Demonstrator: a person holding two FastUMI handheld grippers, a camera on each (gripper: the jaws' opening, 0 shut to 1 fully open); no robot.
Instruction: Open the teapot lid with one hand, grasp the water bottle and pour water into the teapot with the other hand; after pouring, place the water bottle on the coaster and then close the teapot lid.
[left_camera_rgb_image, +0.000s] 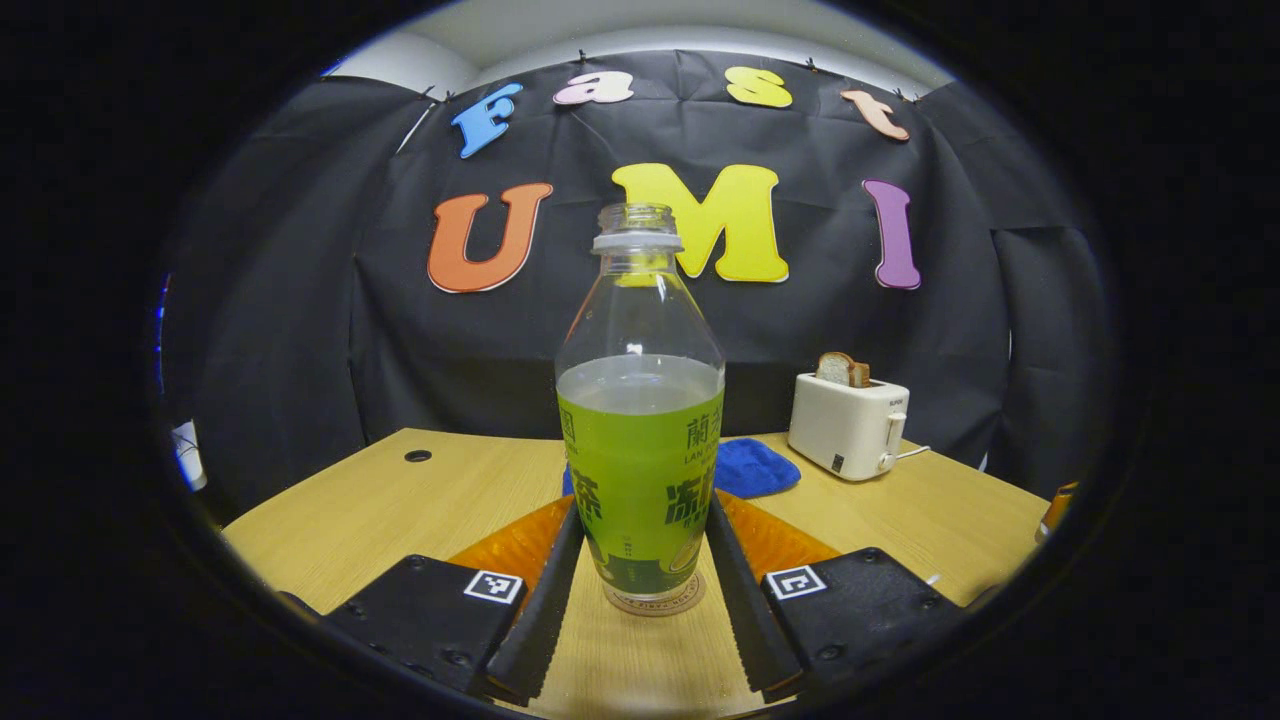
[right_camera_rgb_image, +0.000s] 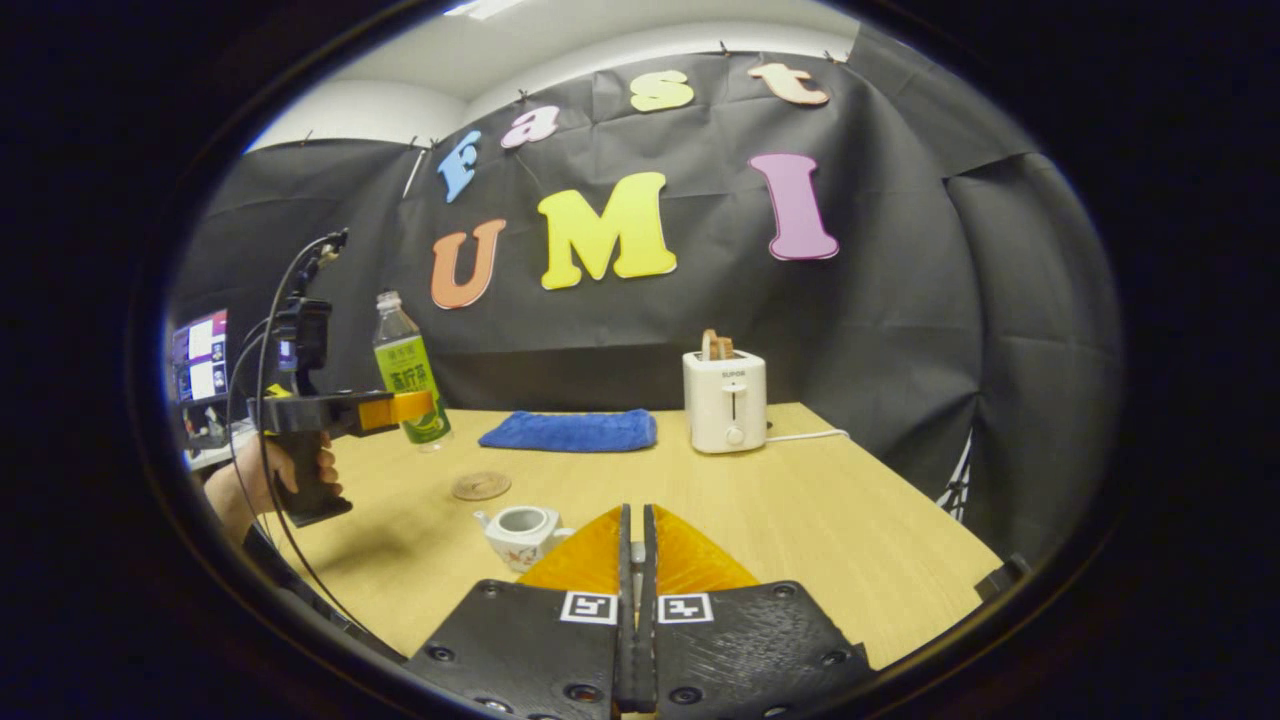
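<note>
Our left tongs (left_camera_rgb_image: 643, 506) are clamped on the water bottle (left_camera_rgb_image: 640, 400), one finger pressed to each side of its label, and the bottle stands upright and uncapped between them, about half full. Just below its foot we see the coaster (right_camera_rgb_image: 480, 486). From the right gripper view the disc lies bare on the tabletop (right_camera_rgb_image: 800, 500) a little to the right of the left tongs, so we judge the bottle is not yet set on it. Further right, just left of our right tongs (right_camera_rgb_image: 637, 515), sits the teapot (right_camera_rgb_image: 520, 528) with its mouth open. The right tongs are squeezed nearly together on a small pale piece, which we take for the knob of the teapot lid (right_camera_rgb_image: 637, 550). So the lid is off. We cannot tell whether water has been poured. The bottle must still go on the coaster and the lid back on.
</note>
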